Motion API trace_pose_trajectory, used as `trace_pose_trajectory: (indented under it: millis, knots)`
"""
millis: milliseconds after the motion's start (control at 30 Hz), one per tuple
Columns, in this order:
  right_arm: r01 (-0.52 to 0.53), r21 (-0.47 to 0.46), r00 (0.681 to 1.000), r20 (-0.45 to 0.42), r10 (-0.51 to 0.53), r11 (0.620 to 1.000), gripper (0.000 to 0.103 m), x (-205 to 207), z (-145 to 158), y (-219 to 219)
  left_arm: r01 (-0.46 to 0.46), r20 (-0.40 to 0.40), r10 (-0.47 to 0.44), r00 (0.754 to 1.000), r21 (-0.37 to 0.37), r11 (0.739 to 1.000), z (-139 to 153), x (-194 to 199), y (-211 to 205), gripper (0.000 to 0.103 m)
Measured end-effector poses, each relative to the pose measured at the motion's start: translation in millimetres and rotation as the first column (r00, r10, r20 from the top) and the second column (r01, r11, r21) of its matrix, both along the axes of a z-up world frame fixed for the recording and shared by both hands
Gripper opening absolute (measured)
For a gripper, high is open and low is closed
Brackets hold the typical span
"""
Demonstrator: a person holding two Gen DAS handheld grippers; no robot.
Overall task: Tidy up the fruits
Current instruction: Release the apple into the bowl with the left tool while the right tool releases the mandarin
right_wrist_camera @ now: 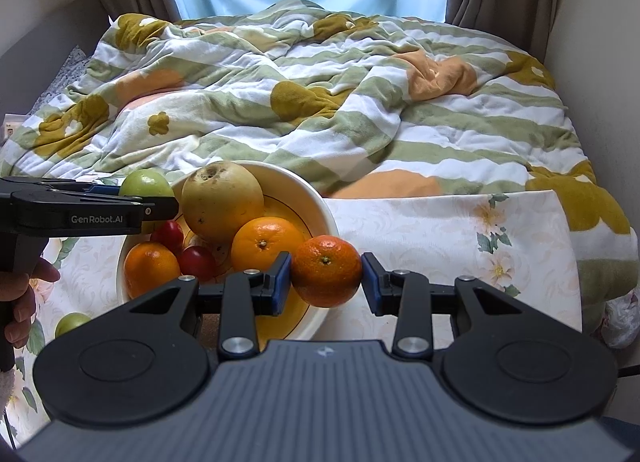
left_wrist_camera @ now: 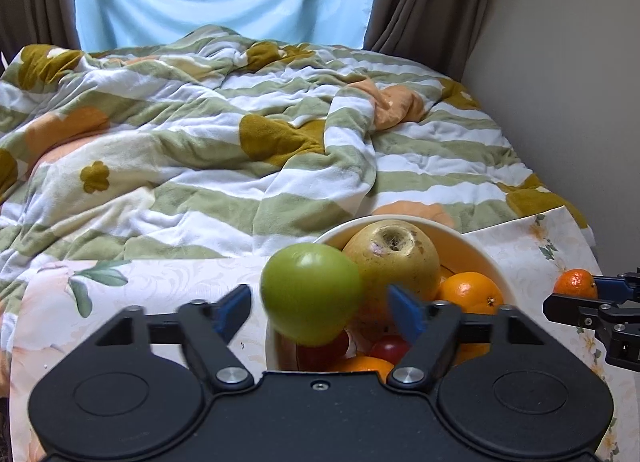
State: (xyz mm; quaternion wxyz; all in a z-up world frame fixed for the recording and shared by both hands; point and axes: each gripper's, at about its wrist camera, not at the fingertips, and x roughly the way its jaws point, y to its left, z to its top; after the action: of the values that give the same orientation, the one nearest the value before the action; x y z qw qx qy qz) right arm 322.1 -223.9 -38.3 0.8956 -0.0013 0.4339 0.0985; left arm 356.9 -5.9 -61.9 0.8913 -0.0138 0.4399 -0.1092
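So both hand-held grippers are at the fruit bowl (right_wrist_camera: 320, 202) on the worktop (right_wrist_camera: 460, 230), with the bed's striped blanket (right_wrist_camera: 320, 102) behind.
Left hand-held gripper (left_wrist_camera: 318, 308) has its jaws spread, pads clear of the green apple (left_wrist_camera: 312, 294) at the bowl's 9 o'clock rim. Right hand-held gripper (right_wrist_camera: 326, 276) is clamped on a mandarin (right_wrist_camera: 326, 270) at the bowl's 4 o'clock edge. Inside sit a big pear (right_wrist_camera: 222, 200), oranges (right_wrist_camera: 266, 246) and small red fruits (right_wrist_camera: 196, 260).

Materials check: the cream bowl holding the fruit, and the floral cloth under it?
Cream round bowl: looks like glazed ceramic, going by the smooth, faintly shiny wall and thick rim; hard plastic not ruled out. Pale floral table cloth: thin and smooth, draping over the edge with a printed pattern; coated fabric or vinyl, cannot tell which.
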Motion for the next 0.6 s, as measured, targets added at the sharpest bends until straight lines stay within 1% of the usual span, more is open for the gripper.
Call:
trace_pose_trajectory:
  millis: [167,367,400,467,533,600]
  knots:
    - [0.0,0.0,1.0,0.0,0.0,1.0,0.053,0,0,0,0.012,0.0,-0.012,1.0,-0.005,1.0,-2,0,-1,0.082]
    - [-0.008,0.009,1.0,0.002,0.008,1.0,0.053,0,0,1,0.004,0.014,-0.004,1.0,-0.01,1.0,12,-17,3,0.083]
    - [-0.012,0.011,1.0,0.002,0.012,1.0,0.053,0,-1,2,0.001,0.015,-0.001,1.0,-0.012,1.0,14,-22,4,0.085]
    - [-0.018,0.012,1.0,0.007,0.018,1.0,0.053,1,0,3,-0.007,0.02,0.007,1.0,-0.013,1.0,20,-31,5,0.1]
    - [-0.028,0.012,1.0,0.012,0.028,1.0,0.053,1,2,6,-0.019,0.036,0.019,0.999,-0.017,1.0,27,-42,8,0.1]
    - [-0.041,0.012,0.999,0.019,0.041,0.999,0.053,2,5,9,-0.031,0.035,0.031,0.999,-0.014,0.999,32,-52,11,0.101]
